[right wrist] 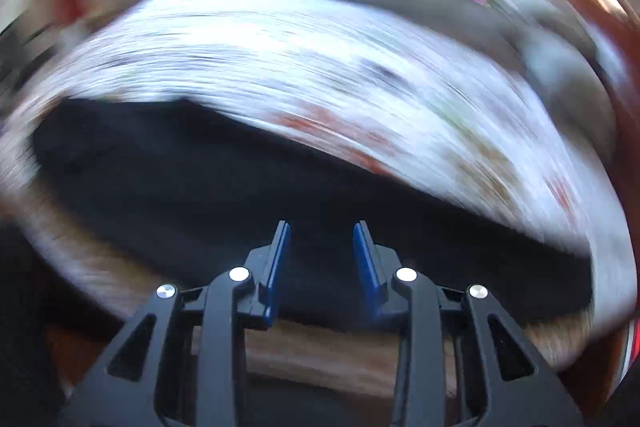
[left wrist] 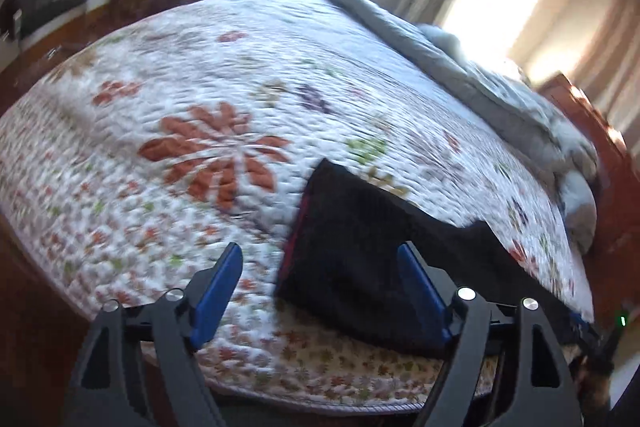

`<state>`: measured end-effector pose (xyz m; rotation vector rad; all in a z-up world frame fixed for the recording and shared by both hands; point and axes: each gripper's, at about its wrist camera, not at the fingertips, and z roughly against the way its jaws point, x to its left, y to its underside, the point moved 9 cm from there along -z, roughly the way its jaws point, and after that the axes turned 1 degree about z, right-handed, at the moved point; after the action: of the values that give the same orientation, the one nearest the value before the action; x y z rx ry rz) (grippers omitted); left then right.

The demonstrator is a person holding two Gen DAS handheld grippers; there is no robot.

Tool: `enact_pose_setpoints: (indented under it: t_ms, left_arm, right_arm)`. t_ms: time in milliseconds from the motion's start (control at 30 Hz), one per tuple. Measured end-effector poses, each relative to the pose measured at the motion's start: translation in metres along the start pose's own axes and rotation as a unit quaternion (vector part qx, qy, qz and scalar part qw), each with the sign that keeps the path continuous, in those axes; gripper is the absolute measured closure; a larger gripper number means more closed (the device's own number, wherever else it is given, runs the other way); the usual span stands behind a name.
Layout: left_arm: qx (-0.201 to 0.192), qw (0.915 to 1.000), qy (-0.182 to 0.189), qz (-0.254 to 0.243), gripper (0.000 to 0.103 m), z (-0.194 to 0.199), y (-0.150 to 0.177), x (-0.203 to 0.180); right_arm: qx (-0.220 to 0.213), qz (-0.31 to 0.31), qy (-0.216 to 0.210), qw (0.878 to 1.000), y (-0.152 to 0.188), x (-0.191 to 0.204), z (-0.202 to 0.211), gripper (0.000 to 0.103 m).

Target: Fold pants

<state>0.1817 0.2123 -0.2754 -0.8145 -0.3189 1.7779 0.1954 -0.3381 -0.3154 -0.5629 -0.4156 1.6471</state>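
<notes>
Dark pants (left wrist: 360, 251) with a red stripe on the left edge lie near the front edge of a bed with a floral quilt (left wrist: 208, 107). My left gripper (left wrist: 320, 259) is open, hovering above the pants' left end; its right finger is over the cloth, its left finger over the quilt. In the blurred right wrist view the pants (right wrist: 200, 179) stretch across the quilt (right wrist: 320, 67). My right gripper (right wrist: 322, 235) is open with a narrower gap, over the pants' near edge, holding nothing.
A grey blanket (left wrist: 480, 79) is bunched along the far right side of the bed. A wooden headboard or furniture piece (left wrist: 592, 131) stands at right. A wooden floor (left wrist: 36, 307) lies at left. Bright windows are behind.
</notes>
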Motion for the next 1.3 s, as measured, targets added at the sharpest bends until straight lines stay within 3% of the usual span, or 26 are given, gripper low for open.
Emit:
enact_pose_setpoints:
  t_ms: [67, 167, 233, 300, 333, 400, 467, 567, 600, 633, 667, 700, 733, 767, 833, 867, 900, 967, 1300]
  left_arm:
    - [0.010, 0.9991, 0.001, -0.042, 0.022, -0.018, 0.004, -0.024]
    - [0.047, 0.9952, -0.012, -0.085, 0.022, -0.059, 0.017, -0.042]
    - [0.070, 0.9909, -0.046, -0.106, 0.022, -0.081, 0.028, -0.036]
    - [0.081, 0.9861, -0.078, -0.123, 0.022, -0.093, 0.036, -0.026]
    - [0.091, 0.9851, -0.086, -0.118, 0.022, -0.098, 0.040, -0.018]
    - [0.099, 0.9885, -0.078, -0.084, 0.019, -0.101, 0.039, -0.008]
    - [0.100, 0.9907, -0.076, -0.054, 0.014, -0.101, 0.038, 0.001]
    - [0.109, 0.9917, -0.068, -0.001, 0.014, -0.103, 0.041, 0.014]
    - [0.107, 0.9919, -0.069, 0.009, 0.014, -0.101, 0.042, 0.018]
    - [0.100, 0.9923, -0.072, 0.011, 0.014, -0.099, 0.040, 0.018]
    - [0.091, 0.9930, -0.075, 0.011, 0.014, -0.095, 0.039, 0.018]
    - [0.079, 0.9938, -0.078, 0.009, 0.014, -0.090, 0.037, 0.017]
    - [0.072, 0.9942, -0.080, 0.008, 0.014, -0.087, 0.037, 0.018]
    - [0.069, 0.9942, -0.082, 0.009, 0.014, -0.087, 0.037, 0.019]
    - [0.077, 0.9932, -0.082, 0.030, 0.014, -0.089, 0.042, 0.024]
    - [0.083, 0.9926, -0.079, 0.039, 0.014, -0.092, 0.044, 0.026]
    - [0.087, 0.9921, -0.079, 0.044, 0.014, -0.092, 0.046, 0.028]
    - [0.088, 0.9922, -0.079, 0.040, 0.014, -0.090, 0.046, 0.028]
    - [0.090, 0.9918, -0.083, 0.036, 0.014, -0.093, 0.048, 0.024]
  right_arm:
    - [0.013, -0.046, 0.021, 0.999, 0.023, -0.057, -0.019, 0.069]
    - [0.055, -0.109, 0.031, 0.992, 0.066, -0.112, -0.051, 0.071]
    - [0.040, -0.152, 0.001, 0.988, 0.075, -0.136, -0.051, 0.078]
    - [0.017, -0.203, -0.013, 0.979, 0.078, -0.163, -0.033, 0.075]
    - [-0.007, -0.240, -0.029, 0.970, 0.079, -0.178, -0.022, 0.071]
    - [-0.050, -0.328, -0.061, 0.942, 0.086, -0.219, -0.005, 0.070]
    - [-0.076, -0.376, -0.091, 0.919, 0.086, -0.248, -0.003, 0.070]
    - [-0.054, -0.394, -0.102, 0.912, 0.099, -0.270, -0.027, 0.068]
    - [-0.036, -0.407, -0.101, 0.907, 0.108, -0.277, -0.040, 0.080]
    - [-0.034, -0.430, -0.117, 0.895, 0.115, -0.285, -0.046, 0.094]
    - [-0.039, -0.446, -0.128, 0.885, 0.119, -0.291, -0.045, 0.093]
    - [-0.061, -0.476, -0.140, 0.866, 0.122, -0.303, -0.037, 0.083]
    - [-0.102, -0.519, -0.152, 0.835, 0.127, -0.322, -0.022, 0.062]
    - [-0.127, -0.550, -0.161, 0.809, 0.133, -0.334, -0.013, 0.054]
    - [-0.162, -0.603, -0.190, 0.758, 0.145, -0.354, -0.005, 0.052]
    - [-0.170, -0.620, -0.207, 0.738, 0.151, -0.359, -0.006, 0.052]
    - [-0.171, -0.629, -0.216, 0.727, 0.155, -0.362, -0.008, 0.052]
    - [-0.167, -0.636, -0.229, 0.717, 0.160, -0.362, -0.012, 0.052]
    - [-0.158, -0.642, -0.238, 0.711, 0.169, -0.349, -0.029, 0.045]
